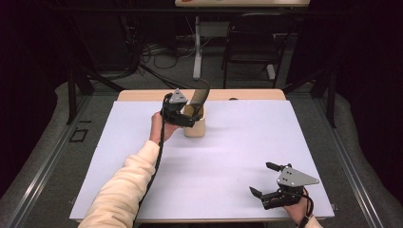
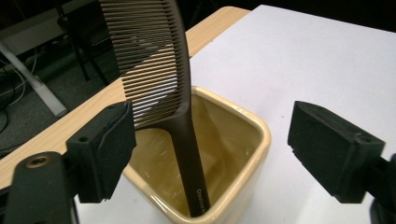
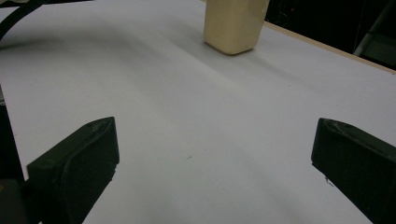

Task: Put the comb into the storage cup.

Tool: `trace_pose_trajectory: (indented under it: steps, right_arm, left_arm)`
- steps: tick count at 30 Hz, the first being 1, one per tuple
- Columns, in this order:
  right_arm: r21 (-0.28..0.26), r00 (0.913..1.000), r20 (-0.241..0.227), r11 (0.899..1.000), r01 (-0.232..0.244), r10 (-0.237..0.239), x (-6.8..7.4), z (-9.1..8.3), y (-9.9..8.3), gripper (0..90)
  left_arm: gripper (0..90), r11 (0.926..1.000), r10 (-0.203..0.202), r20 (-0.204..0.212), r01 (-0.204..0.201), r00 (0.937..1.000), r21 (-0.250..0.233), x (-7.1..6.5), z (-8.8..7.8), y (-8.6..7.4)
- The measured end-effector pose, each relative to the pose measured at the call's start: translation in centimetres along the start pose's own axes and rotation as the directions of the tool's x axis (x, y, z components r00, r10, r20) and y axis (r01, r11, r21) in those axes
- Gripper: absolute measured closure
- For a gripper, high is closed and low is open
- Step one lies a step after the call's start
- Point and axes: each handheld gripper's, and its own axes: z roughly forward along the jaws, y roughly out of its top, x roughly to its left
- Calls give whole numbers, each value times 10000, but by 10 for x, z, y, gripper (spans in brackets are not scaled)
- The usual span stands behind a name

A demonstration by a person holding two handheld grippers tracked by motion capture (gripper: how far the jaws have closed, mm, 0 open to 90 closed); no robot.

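A dim lab or workshop, apparently: a white-topped table [image 1: 199, 156] stands before tangled floor cables [image 1: 157, 54], a metal stand [image 1: 196, 47] and a black chair [image 1: 252, 42].

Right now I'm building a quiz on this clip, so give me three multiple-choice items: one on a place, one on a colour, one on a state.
1. Where does the comb stand?
A. flat on the sheet
B. handle down in the cup
C. under the table

2. What colour is the cup?
A. cream
B. red
C. blue

3. How are the left hand-held gripper jaws?
A. clamped on the comb
C. clamped on the cup rim
B. open, comb free between them

Key: 1 B, the handle goes down inside the cup; 2 A, its walls are pale cream; 3 B, both pads stand clear of the comb.
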Motion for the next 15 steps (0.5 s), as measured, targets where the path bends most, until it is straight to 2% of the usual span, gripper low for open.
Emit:
trace_pose_trajectory:
  steps: [9, 15]
  right_arm:
    - [-1, 10000, 2, 10000, 48, -48, 0, 1, 0, 4]
    - [3, 10000, -7, 10000, 46, -46, 0, 0, 0, 4]
  left_arm:
    - [8, 9994, -72, 36, 71, 10000, 333, -2, -16, 2]
    - [0, 9991, -123, 70, 120, 9999, 398, -3, -25, -1]
